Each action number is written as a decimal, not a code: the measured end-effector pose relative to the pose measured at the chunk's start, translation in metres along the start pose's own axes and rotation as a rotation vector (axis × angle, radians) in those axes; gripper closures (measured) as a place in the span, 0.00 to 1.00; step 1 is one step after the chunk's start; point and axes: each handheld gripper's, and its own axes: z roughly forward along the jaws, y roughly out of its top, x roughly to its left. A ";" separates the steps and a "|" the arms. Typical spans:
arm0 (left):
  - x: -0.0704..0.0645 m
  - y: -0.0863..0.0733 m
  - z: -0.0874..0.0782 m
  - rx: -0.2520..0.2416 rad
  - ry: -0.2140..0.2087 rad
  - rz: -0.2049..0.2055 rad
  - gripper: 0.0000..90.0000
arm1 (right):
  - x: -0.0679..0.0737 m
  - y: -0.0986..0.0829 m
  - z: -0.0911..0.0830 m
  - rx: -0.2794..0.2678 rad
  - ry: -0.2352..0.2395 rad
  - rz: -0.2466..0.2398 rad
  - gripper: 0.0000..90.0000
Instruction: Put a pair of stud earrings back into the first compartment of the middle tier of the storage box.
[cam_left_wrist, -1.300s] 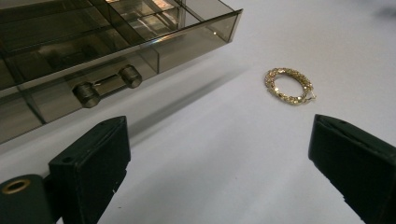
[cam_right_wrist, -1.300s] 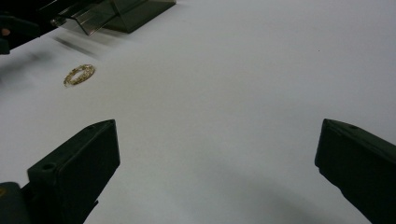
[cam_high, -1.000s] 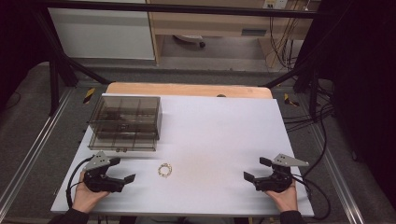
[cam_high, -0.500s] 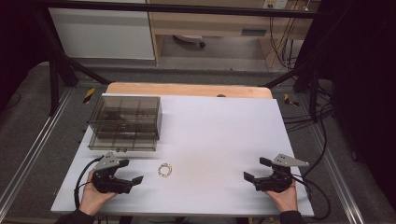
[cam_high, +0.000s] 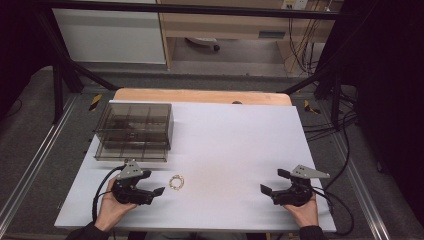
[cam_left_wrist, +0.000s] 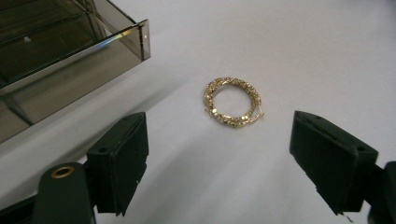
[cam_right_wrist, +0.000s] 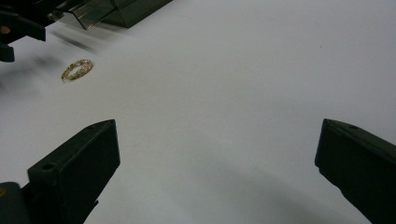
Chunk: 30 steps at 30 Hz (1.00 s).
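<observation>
Looks like a lab or robotics data-collection setup, not anyone's home. The bench (cam_high: 240, 145) is covered with a plain white sheet and sits inside a frame of black metal struts (cam_high: 60, 65), with aluminium rails (cam_high: 30, 170) running along the grey floor (cam_high: 30, 130). Bundles of cables (cam_high: 300, 45) hang at the back near a wooden desk (cam_high: 225, 25) and a white cabinet (cam_high: 110, 35).
</observation>
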 end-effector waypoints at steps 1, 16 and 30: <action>-0.002 0.003 0.003 0.006 0.001 0.002 0.23 | 0.000 0.000 0.000 0.000 0.000 0.000 0.01; -0.019 0.029 0.037 0.063 -0.012 0.053 0.44 | 0.000 0.000 0.000 0.003 0.000 -0.002 0.01; -0.016 0.038 0.058 0.122 0.014 0.090 0.63 | 0.000 0.000 0.001 0.003 0.002 -0.003 0.01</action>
